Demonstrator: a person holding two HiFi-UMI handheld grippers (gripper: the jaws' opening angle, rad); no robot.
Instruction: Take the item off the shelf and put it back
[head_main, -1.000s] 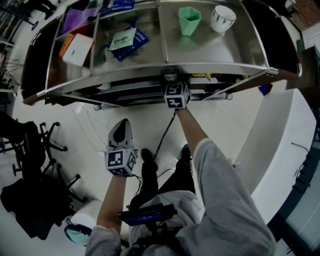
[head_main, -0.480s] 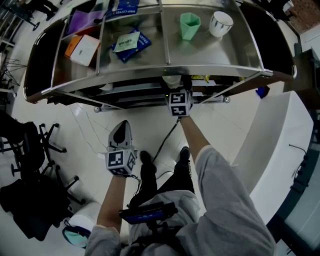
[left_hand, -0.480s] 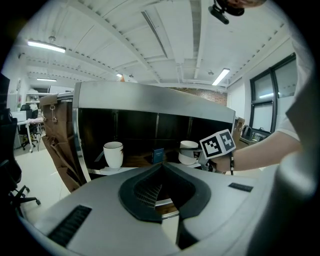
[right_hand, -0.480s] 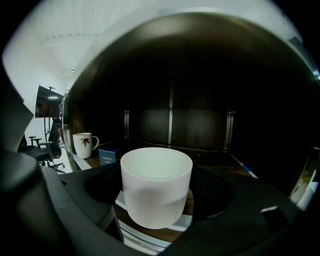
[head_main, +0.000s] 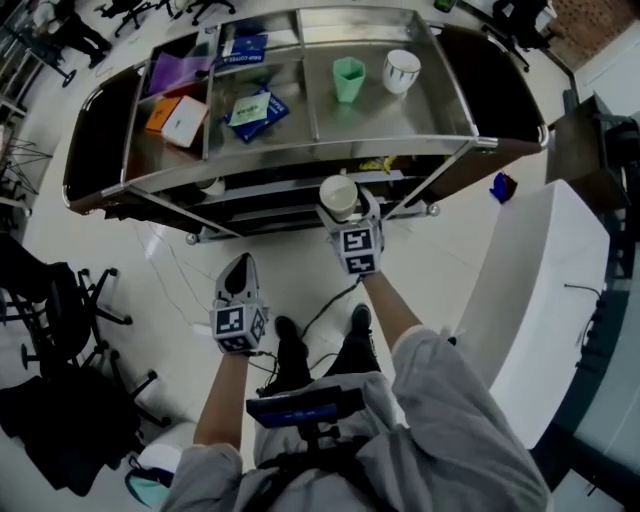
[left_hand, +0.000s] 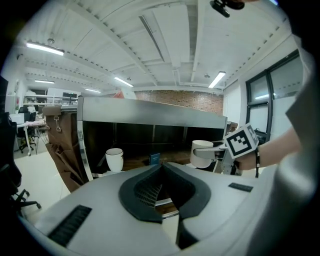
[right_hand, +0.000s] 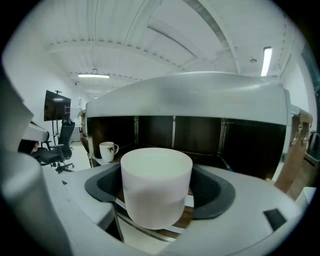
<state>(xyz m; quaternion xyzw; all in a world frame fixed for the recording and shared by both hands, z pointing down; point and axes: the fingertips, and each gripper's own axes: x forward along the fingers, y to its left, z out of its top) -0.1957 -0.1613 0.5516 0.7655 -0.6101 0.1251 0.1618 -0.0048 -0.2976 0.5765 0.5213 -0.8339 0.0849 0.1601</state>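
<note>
1. your right gripper (head_main: 345, 215) is clamped on the white cup (head_main: 337, 190). the jaws stand wide, one on each side of its wall, and the cup sits upright with its mouth up.
2. the cup is off the shelf (head_main: 300, 165). it hangs just in front of the shelf's lower tier, near the middle of the front edge and below the top tier's rail.
3. your left gripper (head_main: 240, 275) has its jaw tips together with nothing between them. it is well back from the shelf, further out than the right one.
4. the key relation is that the dark lower-tier opening lies straight ahead of the cup along the right gripper's jaws. my read is that the put-back is a forward push in, keeping the cup's axis vertical.
5. the right hand is nearer and has the cup, so use it.
6. a mug (right_hand: 107, 150) stands at the left end of that shelf tier, well apart from the cup.
</note>
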